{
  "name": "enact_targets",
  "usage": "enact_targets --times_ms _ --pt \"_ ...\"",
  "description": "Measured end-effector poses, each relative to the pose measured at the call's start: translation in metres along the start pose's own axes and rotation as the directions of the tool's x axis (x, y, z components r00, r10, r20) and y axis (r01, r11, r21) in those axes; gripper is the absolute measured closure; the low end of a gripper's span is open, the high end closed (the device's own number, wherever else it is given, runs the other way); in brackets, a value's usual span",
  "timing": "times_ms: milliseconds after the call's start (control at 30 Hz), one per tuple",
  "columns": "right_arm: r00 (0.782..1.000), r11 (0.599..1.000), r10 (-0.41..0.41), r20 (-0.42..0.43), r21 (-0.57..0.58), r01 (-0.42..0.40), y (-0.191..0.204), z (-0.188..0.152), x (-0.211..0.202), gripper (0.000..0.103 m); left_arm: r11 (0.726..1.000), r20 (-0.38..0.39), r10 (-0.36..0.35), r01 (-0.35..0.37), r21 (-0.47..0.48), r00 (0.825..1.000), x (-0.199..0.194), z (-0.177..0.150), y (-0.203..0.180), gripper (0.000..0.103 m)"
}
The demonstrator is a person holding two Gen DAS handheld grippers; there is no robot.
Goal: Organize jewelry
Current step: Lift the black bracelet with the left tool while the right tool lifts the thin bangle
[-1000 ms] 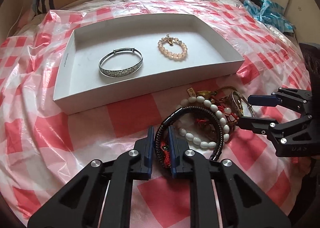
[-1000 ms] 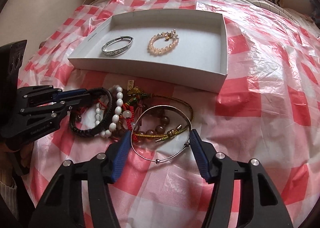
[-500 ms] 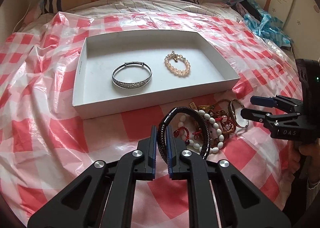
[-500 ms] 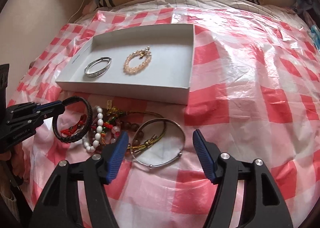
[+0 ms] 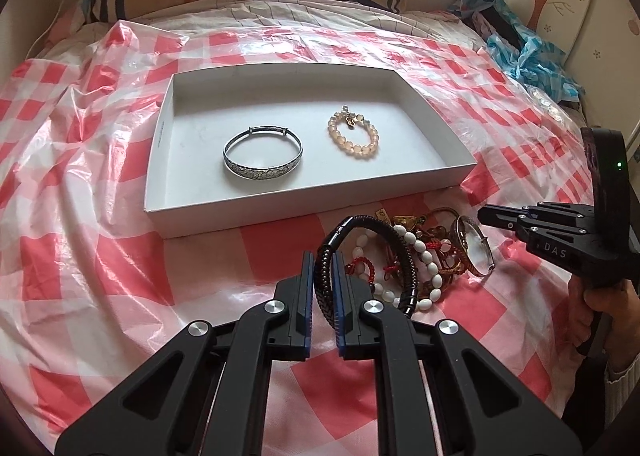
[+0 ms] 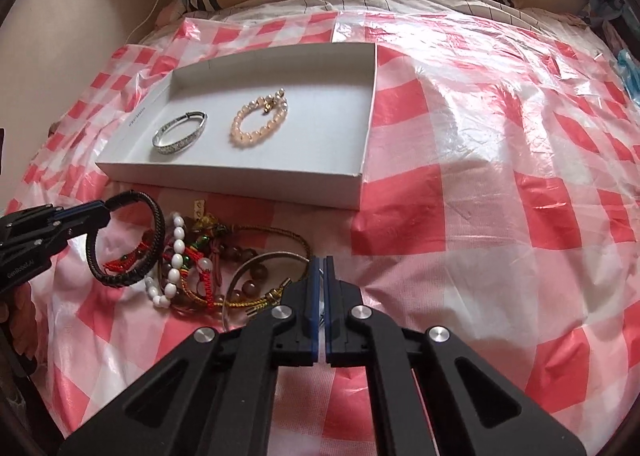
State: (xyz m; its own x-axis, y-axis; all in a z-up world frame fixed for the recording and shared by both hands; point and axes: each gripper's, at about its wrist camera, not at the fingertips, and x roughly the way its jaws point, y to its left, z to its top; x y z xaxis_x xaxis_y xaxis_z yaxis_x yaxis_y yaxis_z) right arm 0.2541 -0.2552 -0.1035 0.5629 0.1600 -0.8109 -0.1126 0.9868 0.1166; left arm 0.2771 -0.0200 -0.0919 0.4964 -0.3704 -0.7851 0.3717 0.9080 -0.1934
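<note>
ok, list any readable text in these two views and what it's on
"DAS" – on the side of the right tool, seen from the left wrist view.
"GenRobot.AI" – on the left tool, small, read with some doubt.
Grey print on the white box's left rim: too small to read.

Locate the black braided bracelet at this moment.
The black braided bracelet is clamped in the left gripper, bottom centre of the left wrist view, raised beside the jewelry pile and in front of the white tray.
</note>
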Motion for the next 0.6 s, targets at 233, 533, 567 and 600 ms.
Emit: enact_targets --times_ms 233,533,567,600 --pt "0.997 0.998 0.068 -0.034 -0.001 -0.068 0.006 0.000 0.003 0.047 1.000 -0.001 0.006 -0.006 0.002 1.000 0.000 0.000 0.000 0.095" --pt "0.994 0.984 -0.004 -0.111 -0.176 -0.016 0.034 -0.013 0.022 0.024 1.000 -0.003 0.002 -0.002 0.007 1.000 0.000 0.000 -0.001 0.095" --pt "0.994 0.984 0.007 -0.109 -0.177 -0.026 0.034 -0.013 0.021 0.036 1.000 -0.003 0.000 0.000 0.008 1.000 0.000 0.000 -0.001 0.095" --pt "0.995 0.985 0.017 -0.102 -0.171 -0.035 0.033 -0.012 0.019 0.042 1.000 -0.002 -0.001 0.001 0.009 1.000 -0.001 0.000 -0.002 0.095"
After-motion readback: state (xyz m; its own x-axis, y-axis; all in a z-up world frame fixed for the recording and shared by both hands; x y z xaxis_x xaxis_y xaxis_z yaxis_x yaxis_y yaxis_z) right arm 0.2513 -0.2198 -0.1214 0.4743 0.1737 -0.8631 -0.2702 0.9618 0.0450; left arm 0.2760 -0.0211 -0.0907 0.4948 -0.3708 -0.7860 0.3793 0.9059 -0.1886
